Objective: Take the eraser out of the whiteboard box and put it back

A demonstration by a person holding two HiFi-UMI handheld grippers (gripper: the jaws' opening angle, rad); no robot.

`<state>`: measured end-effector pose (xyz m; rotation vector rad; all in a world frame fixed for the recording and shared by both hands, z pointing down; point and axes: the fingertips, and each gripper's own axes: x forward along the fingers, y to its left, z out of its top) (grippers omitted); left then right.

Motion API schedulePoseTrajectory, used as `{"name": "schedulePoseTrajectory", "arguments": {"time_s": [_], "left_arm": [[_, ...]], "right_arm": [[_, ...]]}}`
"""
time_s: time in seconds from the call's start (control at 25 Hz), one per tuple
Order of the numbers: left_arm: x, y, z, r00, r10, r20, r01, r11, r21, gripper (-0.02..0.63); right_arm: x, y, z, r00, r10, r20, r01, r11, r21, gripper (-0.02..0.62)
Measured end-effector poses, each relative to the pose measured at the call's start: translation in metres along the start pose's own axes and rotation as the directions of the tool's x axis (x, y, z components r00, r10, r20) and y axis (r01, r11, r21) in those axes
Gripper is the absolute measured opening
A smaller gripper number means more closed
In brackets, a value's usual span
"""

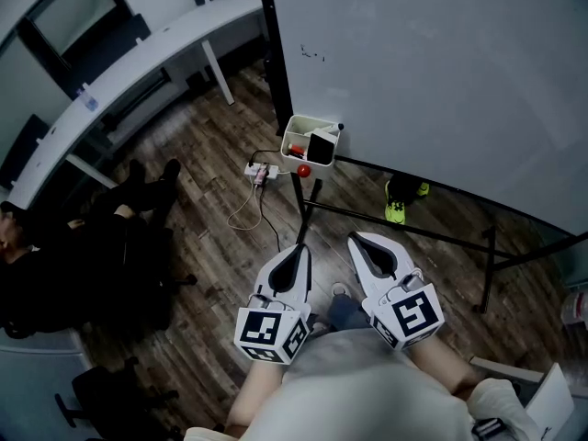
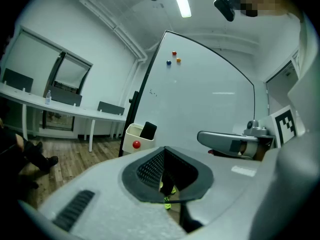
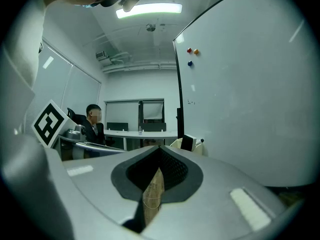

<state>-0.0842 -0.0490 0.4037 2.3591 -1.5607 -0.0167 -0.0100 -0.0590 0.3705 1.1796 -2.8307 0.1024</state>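
Observation:
The white whiteboard box point(image 1: 299, 129) hangs at the lower left corner of the whiteboard point(image 1: 441, 72). A black eraser point(image 1: 322, 147) stands upright in it, with a marker beside it and a red magnet point(image 1: 303, 170) just under the box. My left gripper point(image 1: 301, 246) and right gripper point(image 1: 356, 239) are side by side, well short of the box, and both point towards it. Both are shut with nothing in them. In the left gripper view the box point(image 2: 133, 132) and eraser point(image 2: 148, 130) lie ahead and to the left of the gripper point(image 2: 165, 148). In the right gripper view the eraser point(image 3: 187, 143) lies just beyond the gripper point(image 3: 160, 146).
The whiteboard stand's black legs point(image 1: 404, 228) cross the wooden floor ahead. A power strip point(image 1: 259, 172) with a cable lies left of the stand. A long white desk point(image 1: 138, 58) runs along the left, and a seated person point(image 1: 64, 255) is close by. Yellow-green shoes point(image 1: 395, 211) show under the board.

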Motion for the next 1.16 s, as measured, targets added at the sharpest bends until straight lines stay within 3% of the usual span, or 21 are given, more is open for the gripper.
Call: {"name": "schedulePoseTrajectory", "arguments": {"time_s": [0.24, 1.16], "left_arm": [[-0.006, -0.006, -0.006, 1.0, -0.004, -0.003, 0.004, 1.0, -0.001, 0.005], [-0.011, -0.004, -0.006, 1.0, -0.007, -0.007, 0.007, 1.0, 0.016, 0.005]], "right_arm": [[-0.01, 0.001, -0.004, 0.999, -0.035, 0.005, 0.035, 0.999, -0.001, 0.004], [-0.006, 0.011, -0.01, 1.0, -0.012, -0.018, 0.011, 1.0, -0.017, 0.003]]}}
